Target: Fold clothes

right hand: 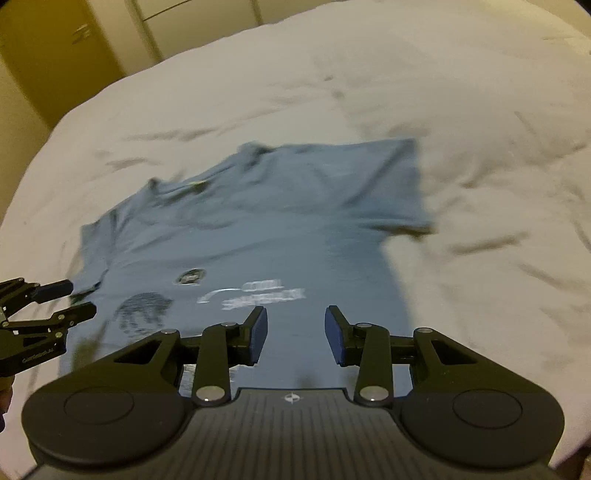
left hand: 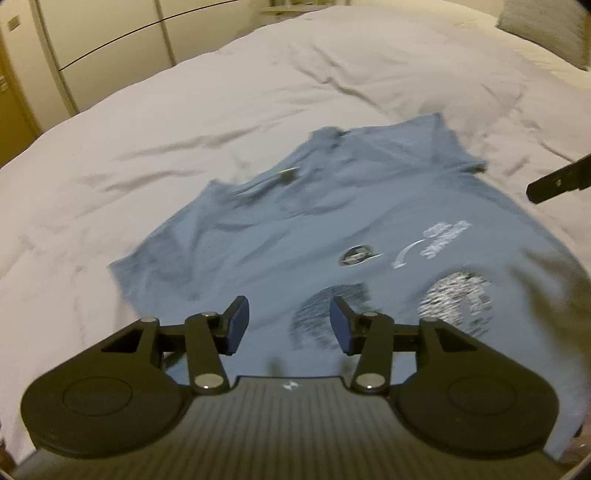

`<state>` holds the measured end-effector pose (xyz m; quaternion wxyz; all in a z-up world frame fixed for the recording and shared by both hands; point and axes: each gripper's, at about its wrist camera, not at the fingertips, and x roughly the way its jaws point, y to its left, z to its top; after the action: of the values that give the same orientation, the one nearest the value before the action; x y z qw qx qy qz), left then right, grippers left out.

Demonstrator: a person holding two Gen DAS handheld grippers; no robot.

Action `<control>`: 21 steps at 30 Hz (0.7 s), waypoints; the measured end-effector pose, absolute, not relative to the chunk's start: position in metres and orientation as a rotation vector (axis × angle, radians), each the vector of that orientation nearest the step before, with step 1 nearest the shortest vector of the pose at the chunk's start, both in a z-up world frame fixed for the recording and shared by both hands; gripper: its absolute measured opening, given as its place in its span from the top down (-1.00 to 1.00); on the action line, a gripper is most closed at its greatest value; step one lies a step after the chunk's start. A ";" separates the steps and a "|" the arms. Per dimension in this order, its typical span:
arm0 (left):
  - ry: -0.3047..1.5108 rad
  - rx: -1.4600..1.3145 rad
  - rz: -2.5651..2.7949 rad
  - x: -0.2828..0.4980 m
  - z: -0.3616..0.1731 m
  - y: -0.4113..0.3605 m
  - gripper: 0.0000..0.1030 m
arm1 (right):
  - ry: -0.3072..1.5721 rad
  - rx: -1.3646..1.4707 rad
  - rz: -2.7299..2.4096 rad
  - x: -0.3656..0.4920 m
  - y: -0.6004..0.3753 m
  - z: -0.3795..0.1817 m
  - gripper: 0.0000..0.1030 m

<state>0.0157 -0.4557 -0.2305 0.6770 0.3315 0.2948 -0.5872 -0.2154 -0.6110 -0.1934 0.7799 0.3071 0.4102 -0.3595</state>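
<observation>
A blue T-shirt (left hand: pixel 295 221) (right hand: pixel 277 229) lies spread flat on the white bed, collar at the far end and white and dark prints on the near half. My left gripper (left hand: pixel 288 314) hovers open over the shirt's near left part, with nothing between its blue pads. It also shows at the left edge of the right wrist view, the left gripper (right hand: pixel 79 297) open beside the shirt's left side. My right gripper (right hand: pixel 295 321) is open and empty over the near middle of the shirt. One of its fingers (left hand: pixel 554 181) pokes in at the right of the left wrist view.
The white duvet (left hand: pixel 147 147) (right hand: pixel 480 184) is wrinkled and stretches wide around the shirt. A pillow (left hand: pixel 546 29) lies at the far right. Pale wardrobe doors (left hand: pixel 110 44) and a wooden door (right hand: pixel 55 55) stand beyond the bed's far left edge.
</observation>
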 end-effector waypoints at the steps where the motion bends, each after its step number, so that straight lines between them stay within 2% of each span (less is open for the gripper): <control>1: 0.656 0.751 -1.338 0.007 -0.229 -0.461 0.11 | 0.879 0.666 -0.796 -0.225 -0.616 -0.190 0.25; 7: 0.575 0.794 -1.457 -0.060 -0.218 -0.504 0.03 | 0.816 0.694 -0.861 -0.272 -0.662 -0.176 0.25; 12: 0.468 0.862 -1.539 -0.133 -0.222 -0.562 0.00 | 0.810 0.655 -0.768 -0.286 -0.733 -0.185 0.25; 21: 0.392 1.022 -1.489 -0.254 -0.284 -0.686 0.00 | 0.942 0.550 -0.434 -0.255 -0.889 -0.248 0.25</control>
<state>-0.2544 -0.6859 -0.2844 0.6027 0.4412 0.1693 -0.6429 -0.2547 -0.8894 -0.2479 0.8326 0.2596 0.4445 -0.2047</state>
